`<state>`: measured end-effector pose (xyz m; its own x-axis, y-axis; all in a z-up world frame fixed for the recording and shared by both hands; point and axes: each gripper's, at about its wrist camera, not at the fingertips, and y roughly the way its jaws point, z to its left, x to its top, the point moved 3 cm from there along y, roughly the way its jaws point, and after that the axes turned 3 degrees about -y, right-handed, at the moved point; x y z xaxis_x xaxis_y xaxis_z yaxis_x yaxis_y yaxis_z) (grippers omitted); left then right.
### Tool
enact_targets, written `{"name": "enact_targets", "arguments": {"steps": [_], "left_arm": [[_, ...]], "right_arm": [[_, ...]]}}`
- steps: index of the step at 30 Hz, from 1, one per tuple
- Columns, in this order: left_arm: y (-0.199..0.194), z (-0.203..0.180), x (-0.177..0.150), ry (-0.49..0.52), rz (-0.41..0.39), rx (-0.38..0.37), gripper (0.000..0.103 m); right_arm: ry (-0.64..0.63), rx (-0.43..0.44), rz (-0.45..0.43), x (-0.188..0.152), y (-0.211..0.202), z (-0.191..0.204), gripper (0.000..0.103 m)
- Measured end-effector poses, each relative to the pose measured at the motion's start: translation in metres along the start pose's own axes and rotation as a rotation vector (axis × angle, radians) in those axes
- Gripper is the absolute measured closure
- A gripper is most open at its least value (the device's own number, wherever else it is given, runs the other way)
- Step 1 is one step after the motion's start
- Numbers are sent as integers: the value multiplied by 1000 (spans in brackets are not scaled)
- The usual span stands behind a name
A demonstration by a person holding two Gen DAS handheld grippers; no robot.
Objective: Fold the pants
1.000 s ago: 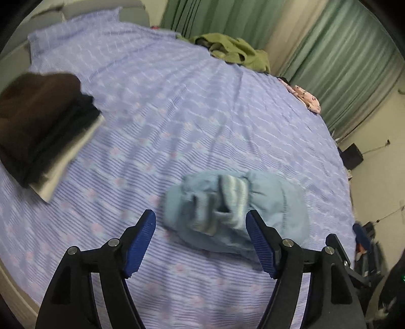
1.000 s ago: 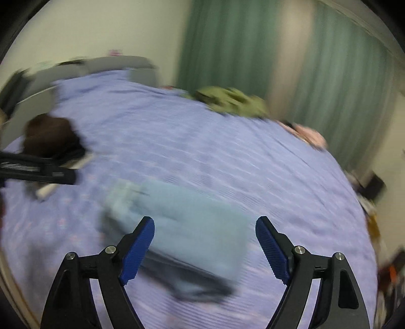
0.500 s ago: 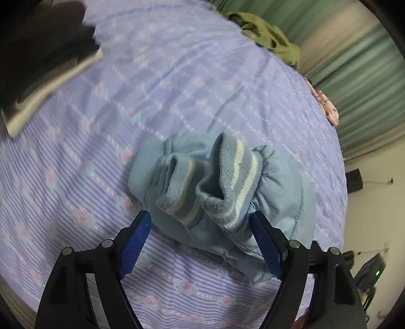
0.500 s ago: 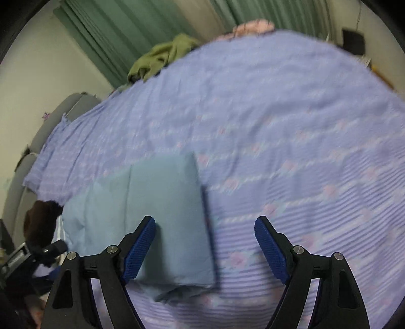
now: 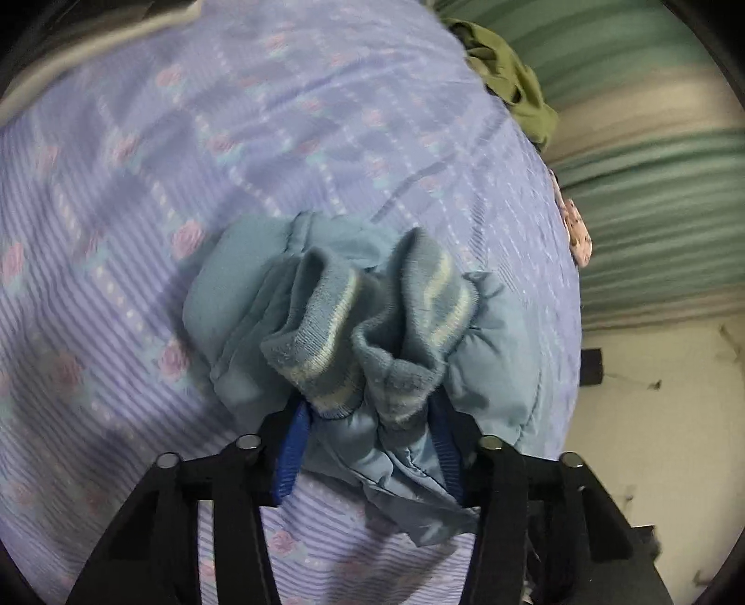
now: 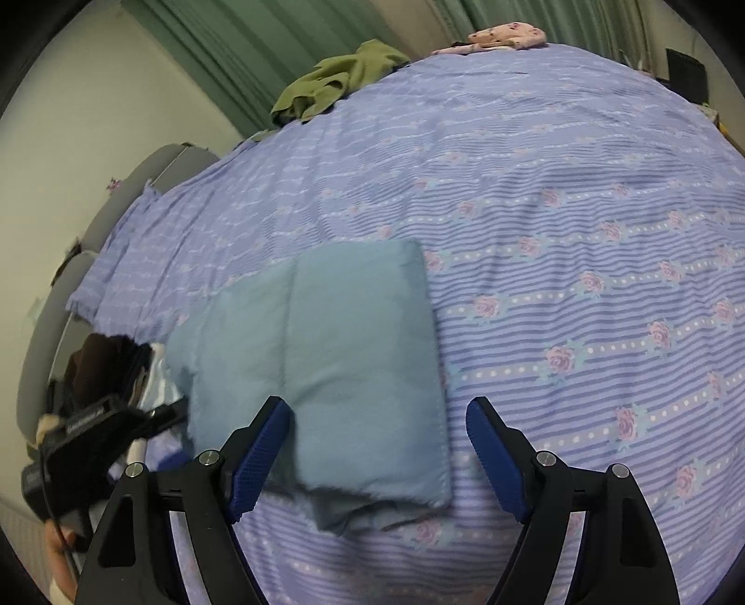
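- Now the left gripper (image 5: pixel 368 447) pinches the pants (image 5: pixel 372 335) at their striped cuffs (image 5: pixel 363 344), blue pads pressed into the bunched fabric.
- Pants lie folded on the bedspread (image 6: pixel 558 232), a flat light-blue rectangle in the right view (image 6: pixel 335 353).
- Right gripper (image 6: pixel 377 460) hangs over the near edge of the pants, jaws spread wide, holding nothing.
- Green garment (image 6: pixel 335 84) and pink garment (image 6: pixel 507 36) sit at the far edge.
- Dark clothes (image 6: pixel 102 363) lie left of the pants.

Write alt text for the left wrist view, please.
The left tongs are closed on the striped cuffs of folded light blue pants lying on a purple rose-patterned bedspread. A green garment sits at the bed's far edge, before green curtains.
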<state>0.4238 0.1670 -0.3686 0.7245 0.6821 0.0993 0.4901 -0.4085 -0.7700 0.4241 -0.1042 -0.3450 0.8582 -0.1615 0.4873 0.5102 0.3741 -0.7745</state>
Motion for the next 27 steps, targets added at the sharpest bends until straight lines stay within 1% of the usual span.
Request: {"name": "enact_targets", "arguments": {"steps": [3,5,6,9,11,12,13,14,15,16,17,19,21,23,25,27], "left_arm": [[-5,-3,3,8,-8,-1,63],[-11,-8,4,37,-24,4,64],[-13,-9,4,46,-27,4,64],[-21,-14,7,60,-37,-13,65],[-27,-18,9,86,-43,-12,65],[-30,-21,11,108,-49,-11,66],[-31,-23,12,122,-53,-10,66],[-32,-23,13,131,-51,-11,67],[-32,-22,13,139,-50,-6,67],[-31,-21,12,145,-51,4,68],[-27,-18,12,161,-56,24,68],[-21,-11,13,152,-56,48,68],[-16,1,16,126,-59,54,68],[-17,7,16,125,-67,72,68],[-19,12,18,136,-83,100,68],[-19,22,24,97,-81,103,68]], "right_arm": [[-7,9,-22,-8,-19,6,23],[-25,-4,-34,-16,-26,10,22],[-44,-14,-27,-20,-25,13,22],[-84,-49,23,-25,-4,15,22],[-72,-75,40,-23,9,9,23],[-49,-63,48,-22,13,6,23],[-4,-40,44,-19,16,1,28],[19,-35,41,-17,16,-1,44],[-2,-59,47,-15,17,1,50],[-45,-116,47,-16,16,6,57],[-106,-179,29,-16,13,12,65],[-220,-287,-9,-20,7,25,65],[-260,-334,5,-25,8,29,65],[-299,-374,17,-29,9,31,66],[-335,-365,25,-31,9,35,65],[-324,-295,30,-28,4,37,63]]}}
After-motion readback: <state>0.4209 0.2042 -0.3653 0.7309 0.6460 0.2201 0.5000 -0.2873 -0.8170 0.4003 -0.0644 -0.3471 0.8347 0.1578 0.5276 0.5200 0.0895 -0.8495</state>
